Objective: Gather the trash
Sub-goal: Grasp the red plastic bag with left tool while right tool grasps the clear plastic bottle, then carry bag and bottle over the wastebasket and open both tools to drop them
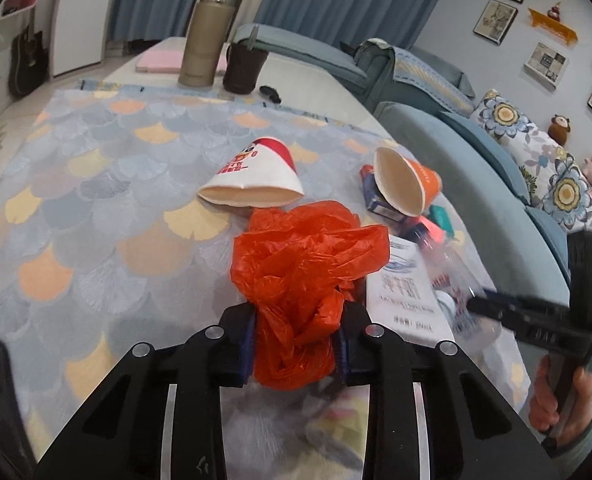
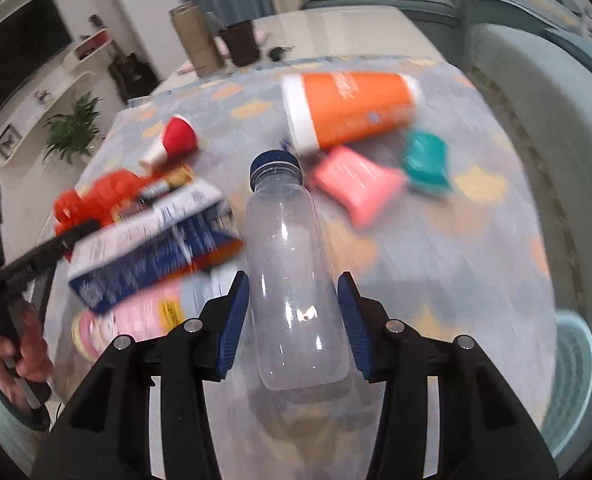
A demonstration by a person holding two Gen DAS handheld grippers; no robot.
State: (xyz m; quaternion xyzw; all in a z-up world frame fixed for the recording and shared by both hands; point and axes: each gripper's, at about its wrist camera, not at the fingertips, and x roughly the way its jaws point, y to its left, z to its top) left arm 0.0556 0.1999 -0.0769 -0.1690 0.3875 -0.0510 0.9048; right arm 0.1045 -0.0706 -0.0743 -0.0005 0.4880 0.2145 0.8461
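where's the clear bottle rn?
Right wrist view: the clear bottle sits between the right gripper pads, blue cap pointing away toward the orange cup, with the blue-and-white carton on its left.

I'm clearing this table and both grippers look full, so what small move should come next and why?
Probably lift both loads clear of the table. The left gripper is clamped on the orange plastic bag, and the right gripper has the clear plastic bottle between its pads. No bin is identifiable in either view, so the drop-off spot is unclear.

bare tablecloth (image 1: 76, 220) open at left, cups (image 1: 252, 178), cartons (image 1: 406, 292) crowding right
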